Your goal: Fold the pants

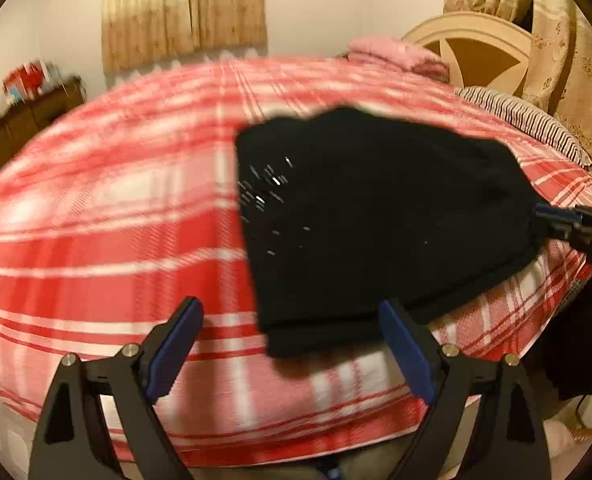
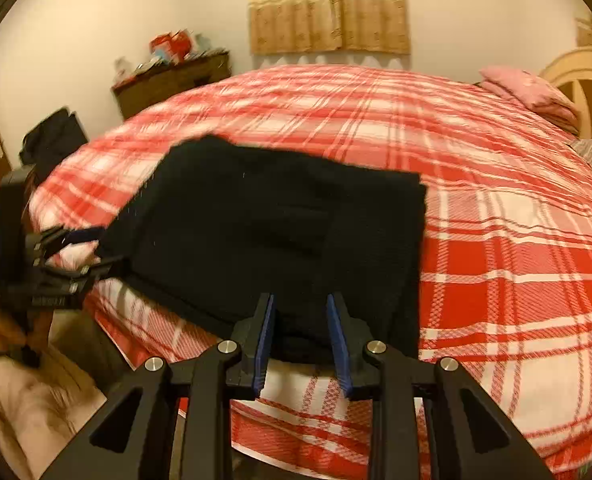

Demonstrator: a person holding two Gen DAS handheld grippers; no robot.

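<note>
So the black pants (image 2: pixel 280 220) lie already doubled into a thick dark slab on the near part of the bed (image 2: pixel 496 240), over the red and white plaid cover, their near edge close to the bed's near side. From my right wrist view the slab sits left of the bed's middle, with one smaller layer turned over on its right half.

My right tool (image 2: pixel 301 328) stands narrow at that near edge, its blue pads on either side of the bunched hem. The cloth fills the gap between them, so I judge I am pinching it there, probably to carry the edge for another fold, though the dark fabric hides the exact contact.

My left tool (image 1: pixel 292 344) is spread wide with nothing held. One blue pad stands over bare plaid, the other at the slab's near corner, which pokes in between them without touching both. I read that as lining up to take the other end of the same edge, so the two tools can lift it evenly.

Farther out, a pink folded blanket (image 2: pixel 528 92) and a striped pillow (image 1: pixel 524 120) rest by the headboard (image 1: pixel 472 52), with a curtain (image 2: pixel 328 8) on the far wall and a dark cabinet (image 2: pixel 172 80) to the far left.
</note>
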